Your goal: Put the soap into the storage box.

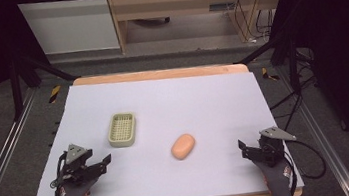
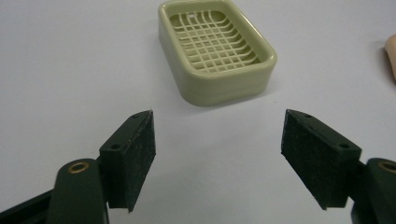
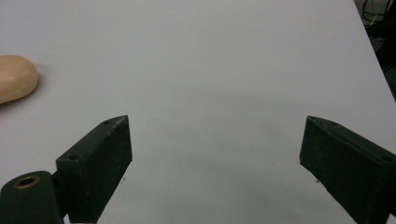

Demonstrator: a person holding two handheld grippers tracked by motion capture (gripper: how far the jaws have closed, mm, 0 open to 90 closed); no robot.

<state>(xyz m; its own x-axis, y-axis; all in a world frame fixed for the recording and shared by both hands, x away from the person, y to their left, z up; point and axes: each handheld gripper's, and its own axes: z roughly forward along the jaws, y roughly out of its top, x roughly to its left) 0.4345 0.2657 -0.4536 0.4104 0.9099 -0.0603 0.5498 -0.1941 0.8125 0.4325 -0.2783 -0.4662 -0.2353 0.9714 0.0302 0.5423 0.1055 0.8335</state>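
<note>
Left gripper point(image 2: 217, 140) spread wide, green soap dish point(image 2: 215, 49) just ahead; right gripper point(image 3: 215, 154) also released, peach soap point(image 3: 15, 77) well off left.

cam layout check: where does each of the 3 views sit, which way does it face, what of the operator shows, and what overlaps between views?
High view: above the person's side, looking forward and down on the table; gloved hands, left hand-held gripper, right hand-held gripper.
Left gripper view: rides the left hand-held gripper, faces the soap dish; both open jaws.
Right gripper view: rides the right hand-held gripper, faces bare table; open jaws.
Shared: the soap edges into both gripper views.
</note>
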